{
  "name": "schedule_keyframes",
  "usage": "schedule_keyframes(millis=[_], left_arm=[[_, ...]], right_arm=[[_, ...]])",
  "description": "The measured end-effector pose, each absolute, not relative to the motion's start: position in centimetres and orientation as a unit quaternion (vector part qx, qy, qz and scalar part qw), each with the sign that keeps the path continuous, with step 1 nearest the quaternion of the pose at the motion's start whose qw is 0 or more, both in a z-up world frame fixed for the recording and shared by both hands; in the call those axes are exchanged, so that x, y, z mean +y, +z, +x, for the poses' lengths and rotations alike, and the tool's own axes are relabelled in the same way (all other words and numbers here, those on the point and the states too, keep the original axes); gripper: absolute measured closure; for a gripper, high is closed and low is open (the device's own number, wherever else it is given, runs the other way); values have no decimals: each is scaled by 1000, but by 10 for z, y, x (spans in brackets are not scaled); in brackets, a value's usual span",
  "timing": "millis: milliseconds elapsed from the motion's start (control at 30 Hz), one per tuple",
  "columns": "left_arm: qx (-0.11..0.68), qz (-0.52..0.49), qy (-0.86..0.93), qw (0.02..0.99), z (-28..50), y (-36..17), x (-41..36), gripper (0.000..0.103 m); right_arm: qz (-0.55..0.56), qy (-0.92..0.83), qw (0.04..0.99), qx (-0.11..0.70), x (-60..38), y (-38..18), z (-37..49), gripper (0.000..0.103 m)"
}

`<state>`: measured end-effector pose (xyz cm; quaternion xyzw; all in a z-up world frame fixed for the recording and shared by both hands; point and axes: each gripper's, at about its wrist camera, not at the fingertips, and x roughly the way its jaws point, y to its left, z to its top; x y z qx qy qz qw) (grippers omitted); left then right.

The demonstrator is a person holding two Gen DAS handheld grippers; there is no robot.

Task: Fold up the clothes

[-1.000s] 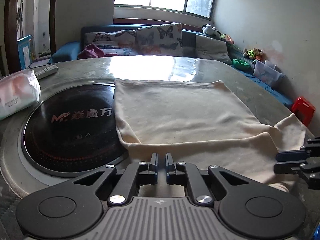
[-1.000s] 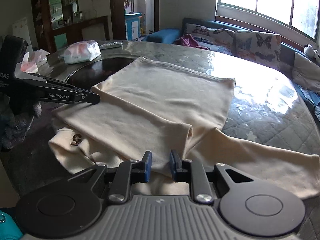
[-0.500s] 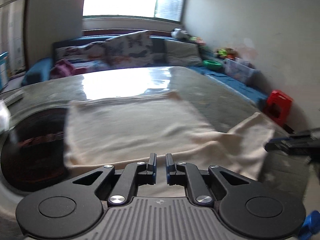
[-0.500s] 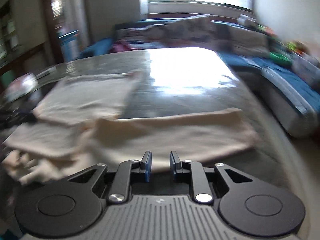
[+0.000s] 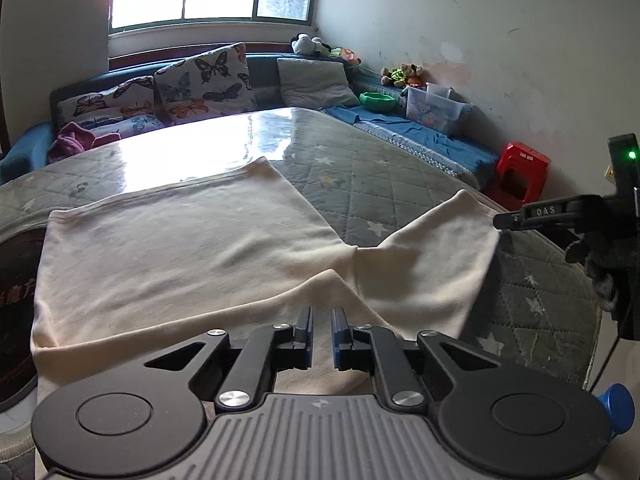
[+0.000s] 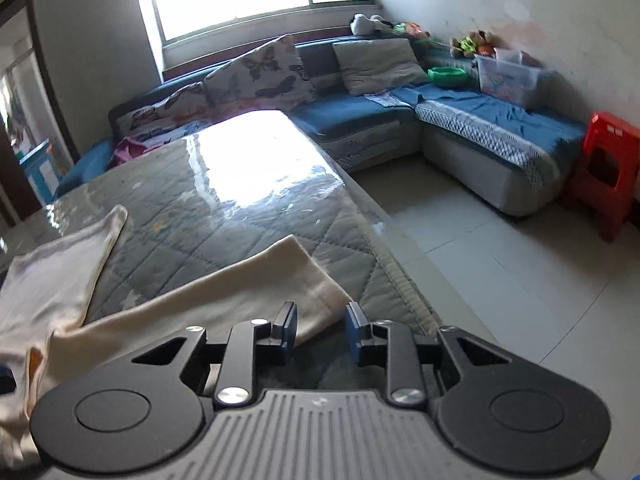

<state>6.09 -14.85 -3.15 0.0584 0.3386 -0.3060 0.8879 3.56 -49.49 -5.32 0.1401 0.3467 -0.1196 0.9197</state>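
Cream cotton long-sleeved top (image 5: 180, 248) — part-folded on quilted worktop (image 5: 380, 184); my right tongs (image 6: 321, 322) gape empty at sleeve cuff (image 6: 304, 280); left tongs (image 5: 321, 326) narrowly parted, empty — sleeve fold next.

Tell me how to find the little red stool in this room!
Find the blue sofa that runs along the wall under the window. Follow it to its far right end, where the stool stands on the tiled floor against the wall. It is the only bright red thing there, with a dark opening in its side.

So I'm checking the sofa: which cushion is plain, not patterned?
The grey cushion near the sofa's corner, below the plush panda; the butterfly cushions to its left are printed.
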Motion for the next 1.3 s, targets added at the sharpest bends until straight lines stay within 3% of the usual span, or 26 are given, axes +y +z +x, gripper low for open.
schedule_keyframes(millis=[133,167,233,300,533,733,867,1100,1133,1200,1300], left_arm=[[342,62,-305,887,62,-33,-151,92],[342,63,-304,887,62,-33,-152,91],[343,63,-304,887,62,-33,-152,91],[344,63,-303,887,62,-33,-153,91],[344,64,-304,886,62,-36,-156,86],[336,64,-307,888,60,-31,-157,86],[332,62,-305,891,62,-28,-158,86],[331,63,-307,890,64,-29,-160,86],[332,63,-308,890,64,-29,-160,86],[332,63,-308,889,65,-30,-161,86],[333,64,-309,888,66,-32,-163,86]], right_arm=[[145,-120,921,342,-495,-56,39,76],[144,-120,921,341,-495,-56,39,79],[146,-120,922,338,-496,-56,38,95],[153,-119,925,328,-497,-53,36,99],[152,-104,938,293,-498,-27,22,101],[140,-116,930,320,-499,-39,32,90],[149,-123,924,329,-501,-50,42,71],[156,-127,923,327,-500,-60,47,70],[155,-125,924,327,-500,-60,47,72],[155,-123,925,325,-500,-61,47,92],[170,-119,927,314,-504,-61,43,98]])
